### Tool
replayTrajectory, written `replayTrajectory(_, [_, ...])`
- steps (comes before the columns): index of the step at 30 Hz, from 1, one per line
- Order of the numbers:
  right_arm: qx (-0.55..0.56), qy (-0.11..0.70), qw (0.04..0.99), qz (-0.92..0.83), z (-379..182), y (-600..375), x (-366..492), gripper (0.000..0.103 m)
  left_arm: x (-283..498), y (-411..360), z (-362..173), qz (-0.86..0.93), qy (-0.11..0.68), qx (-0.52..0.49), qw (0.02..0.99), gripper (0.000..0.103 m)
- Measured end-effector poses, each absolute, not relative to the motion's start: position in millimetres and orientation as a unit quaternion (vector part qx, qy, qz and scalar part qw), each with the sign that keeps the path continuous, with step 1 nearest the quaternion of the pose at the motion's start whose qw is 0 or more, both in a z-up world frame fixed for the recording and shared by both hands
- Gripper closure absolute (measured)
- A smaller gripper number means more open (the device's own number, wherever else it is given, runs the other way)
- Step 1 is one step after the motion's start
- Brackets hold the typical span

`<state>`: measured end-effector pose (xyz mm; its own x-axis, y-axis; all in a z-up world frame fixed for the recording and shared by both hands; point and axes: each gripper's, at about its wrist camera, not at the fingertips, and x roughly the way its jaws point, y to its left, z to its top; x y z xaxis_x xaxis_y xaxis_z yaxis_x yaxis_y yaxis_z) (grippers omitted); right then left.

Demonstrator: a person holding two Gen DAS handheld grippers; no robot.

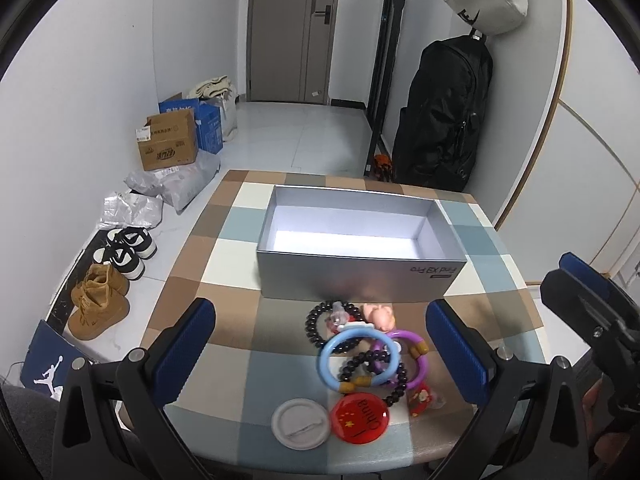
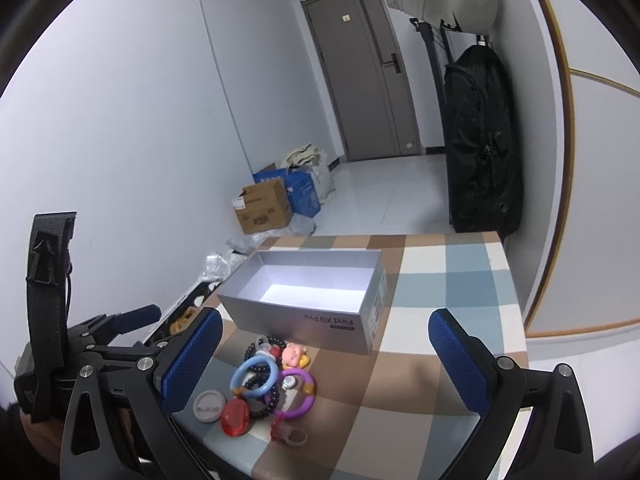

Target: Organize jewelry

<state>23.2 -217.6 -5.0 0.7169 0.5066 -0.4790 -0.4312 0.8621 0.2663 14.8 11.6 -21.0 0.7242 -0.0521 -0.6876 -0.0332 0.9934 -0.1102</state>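
A pile of jewelry lies on the checked table near its front edge: a blue ring (image 1: 360,360) (image 2: 254,378), a purple ring (image 1: 414,354) (image 2: 300,394), black bead bracelets (image 1: 320,326) (image 2: 264,400), a pink pig charm (image 1: 380,316) (image 2: 294,354), a red "China" badge (image 1: 359,420) (image 2: 236,418) and a white badge (image 1: 301,423) (image 2: 209,405). Behind the pile stands an empty silver box (image 1: 360,276) (image 2: 304,312). My left gripper (image 1: 326,354) hovers open over the pile. My right gripper (image 2: 326,364) is open above the table, right of the pile.
The table (image 1: 224,360) ends close behind the box. On the floor to the left are shoes (image 1: 124,250), boots (image 1: 98,302), cardboard boxes (image 1: 168,142) and plastic bags (image 1: 176,182). A black bag (image 1: 444,116) hangs at the wall on the right.
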Motion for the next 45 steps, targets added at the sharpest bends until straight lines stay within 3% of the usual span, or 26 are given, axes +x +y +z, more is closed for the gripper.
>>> replayTrajectory(13, [0.071,0.322,0.906,0.264,-19,-209,42,0.0,7,34,-44,-0.045,0.471,-0.034,0.88,0.002])
replayTrajectory(18, [0.076,0.332,0.9,0.272,-23,-206,49,0.0,1,31,-63,-0.045,0.525,-0.008,0.85,0.012])
replayTrajectory(26, [0.08,0.343,0.894,0.279,-27,-202,56,0.0,4,27,-72,-0.044,0.557,0.016,0.829,0.037])
replayTrajectory(34, [0.088,0.344,0.893,0.279,-27,-204,59,0.0,3,14,-73,-0.072,0.555,0.038,0.828,0.039])
replayTrajectory(36, [0.09,0.344,0.893,0.278,-27,-206,59,0.0,4,15,-73,-0.078,0.555,0.034,0.827,0.045])
replayTrajectory(39, [0.092,0.342,0.893,0.278,-27,-207,58,0.0,7,17,-72,-0.08,0.551,0.034,0.83,0.064])
replayTrajectory(45, [0.099,0.344,0.891,0.279,-26,-210,58,0.0,9,15,-71,-0.083,0.553,0.027,0.829,0.066])
